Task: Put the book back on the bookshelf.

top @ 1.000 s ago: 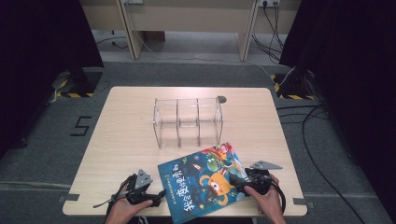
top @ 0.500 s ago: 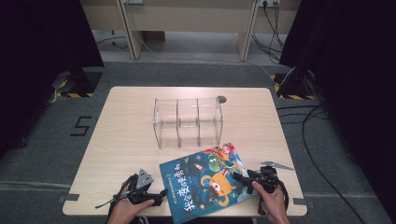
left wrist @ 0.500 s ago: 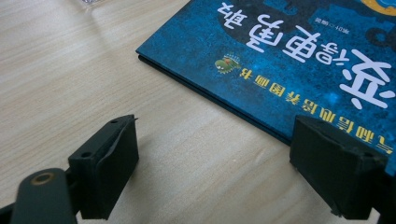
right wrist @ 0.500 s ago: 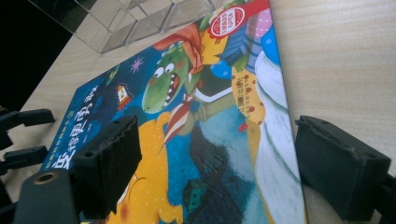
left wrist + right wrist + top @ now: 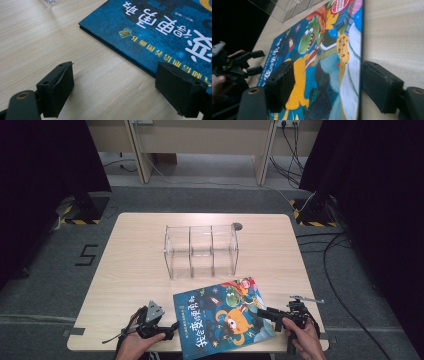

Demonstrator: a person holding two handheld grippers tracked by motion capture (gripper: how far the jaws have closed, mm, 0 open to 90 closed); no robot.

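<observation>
A children's picture book with a blue cover is seen lying flat near the front edge of the wooden surface, turned slightly so that its long axis runs from the near left toward the far right, with a clear three-compartment acrylic organizer standing just beyond its far corner. The right gripper is brought in from the book's right side, level with the surface; in the right gripper view its jaws are held wide apart and the book's right edge is seen running between them, one jaw over the cover and the other beside the edge on the bare wood, nothing yet pinched. The left gripper is held at the book's near-left corner, also open and empty; in the left gripper view the book's edge is seen just ahead, one jaw almost at it. The right gripper is judged the better placed, needing only to be closed across the edge.
</observation>
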